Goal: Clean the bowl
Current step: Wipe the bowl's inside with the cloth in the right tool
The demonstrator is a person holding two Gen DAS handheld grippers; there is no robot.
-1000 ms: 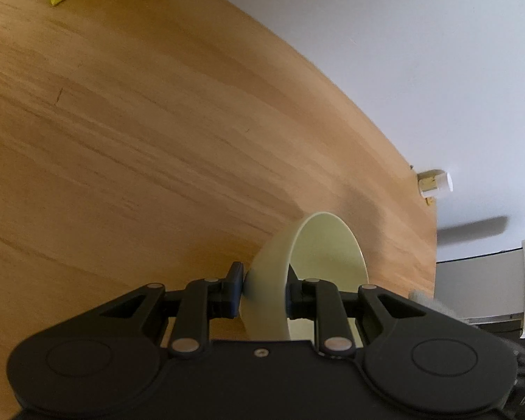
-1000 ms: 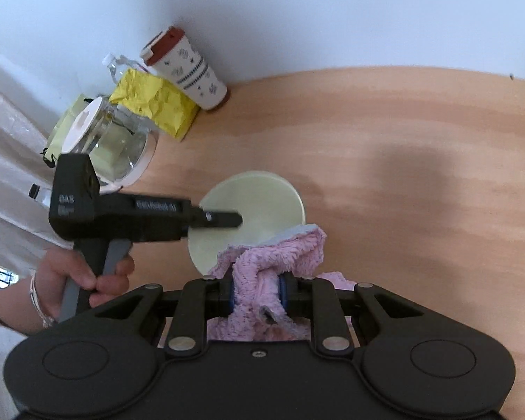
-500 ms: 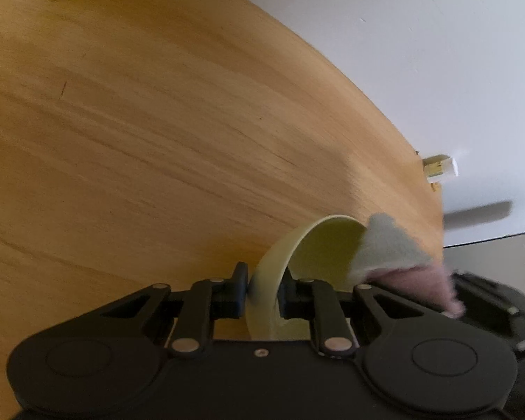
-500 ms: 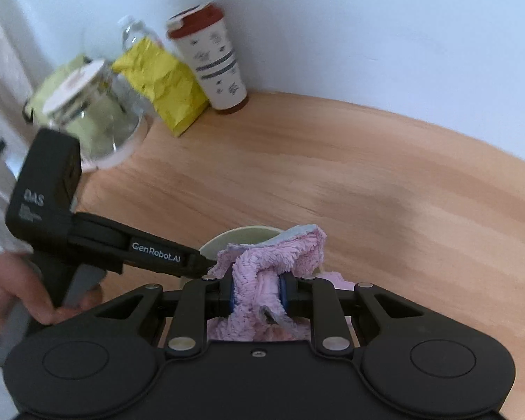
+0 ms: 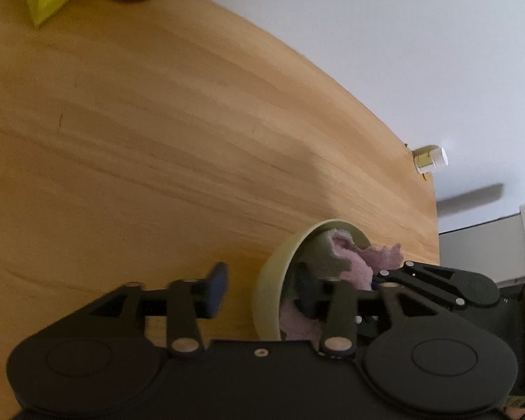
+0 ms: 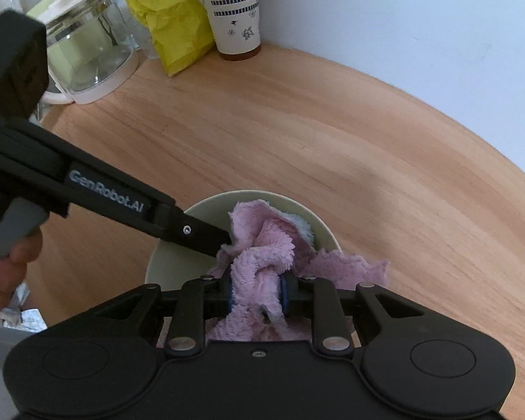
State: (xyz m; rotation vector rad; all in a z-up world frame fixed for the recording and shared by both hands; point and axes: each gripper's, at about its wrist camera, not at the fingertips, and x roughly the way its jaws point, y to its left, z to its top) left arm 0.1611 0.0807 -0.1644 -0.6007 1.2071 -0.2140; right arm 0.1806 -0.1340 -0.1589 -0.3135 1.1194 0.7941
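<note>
Pink terry cloth (image 6: 262, 262) is clamped between the blue pads of the right hand-held gripper (image 6: 257, 292), bunched up and pushed down into the pale green bowl (image 6: 178, 262), with one loose flap hanging over the bowl's right rim onto the tabletop (image 6: 367, 147). The left hand-held gripper (image 5: 262, 288) straddles the bowl's near-left wall with its jaws spread: the outer blue pad (image 5: 216, 290) stands clear of the wall on the outside, and the other finger sits inside against the cloth, so it is not pinching the rim. From the right wrist view that left hand-held gripper reaches in from the left, its black tip over the bowl's inside and touching the cloth, and it blocks part of the bowl's left rim. A person's hand (image 6: 3, 280) grips its handle at the left edge.

The bowl rests on the near part of the wooden tabletop. Far left, against the white wall (image 6: 402, 17), stand a glass jar with a white lid and base (image 6: 87, 52), a crumpled yellow paper bag (image 6: 171, 21) and a patterned paper cup (image 6: 234, 10), all close together and well apart from the bowl. A small white-capped bottle (image 5: 430, 159) sits at the tabletop's far right edge in the left wrist view.
</note>
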